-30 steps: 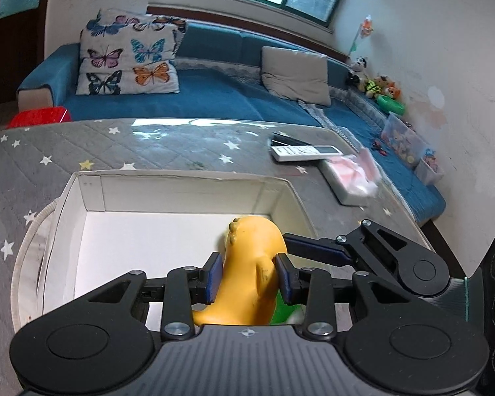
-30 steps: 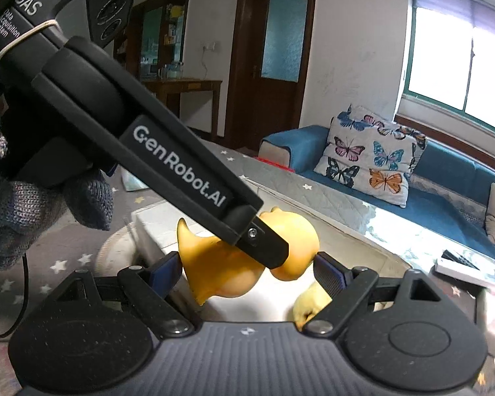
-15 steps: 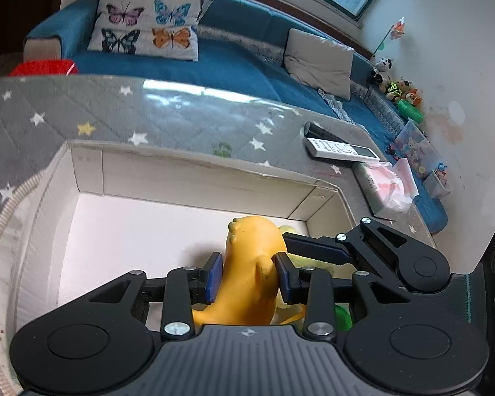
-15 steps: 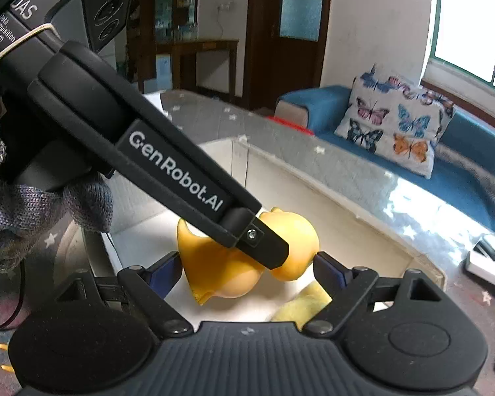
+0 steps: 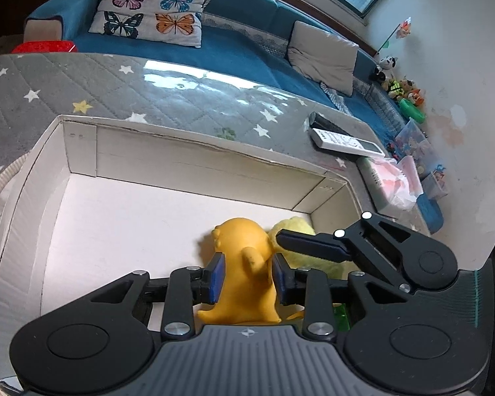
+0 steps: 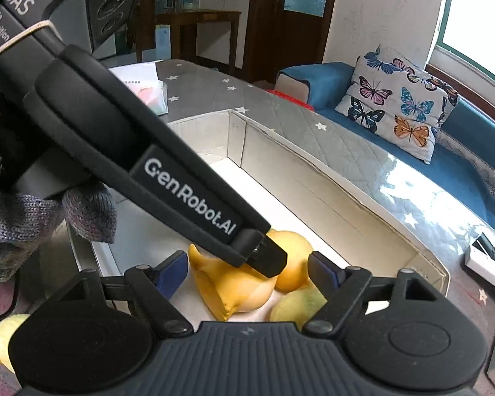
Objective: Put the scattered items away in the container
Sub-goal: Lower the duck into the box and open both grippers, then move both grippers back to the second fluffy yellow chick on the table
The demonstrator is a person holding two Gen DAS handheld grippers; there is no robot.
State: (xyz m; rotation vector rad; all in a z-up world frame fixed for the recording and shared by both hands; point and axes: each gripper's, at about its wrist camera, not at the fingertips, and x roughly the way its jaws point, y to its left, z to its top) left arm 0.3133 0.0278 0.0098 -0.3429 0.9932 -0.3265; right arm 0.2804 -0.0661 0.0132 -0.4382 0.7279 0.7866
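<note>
My left gripper (image 5: 247, 275) is shut on a yellow rubber duck (image 5: 244, 264) and holds it low inside the white cardboard box (image 5: 194, 161). A pale yellow plush toy (image 5: 293, 227) lies in the box just right of the duck. In the right wrist view the duck (image 6: 241, 283) sits between my right gripper's wide-open jaws (image 6: 247, 272), with the left gripper's finger across it. The plush toy (image 6: 297, 303) lies below the right jaw. A green item (image 5: 341, 316) peeks out under the left gripper.
The box stands on a grey star-patterned table (image 5: 181, 95). A white remote (image 5: 346, 140) and a tissue pack (image 5: 392, 181) lie to the right of the box. Another yellow toy (image 6: 3, 336) lies outside the box at lower left. A blue sofa stands behind the table.
My left gripper has lowered the duck deeper into the box, close to its floor. The right gripper has followed down, staying open around the duck.
</note>
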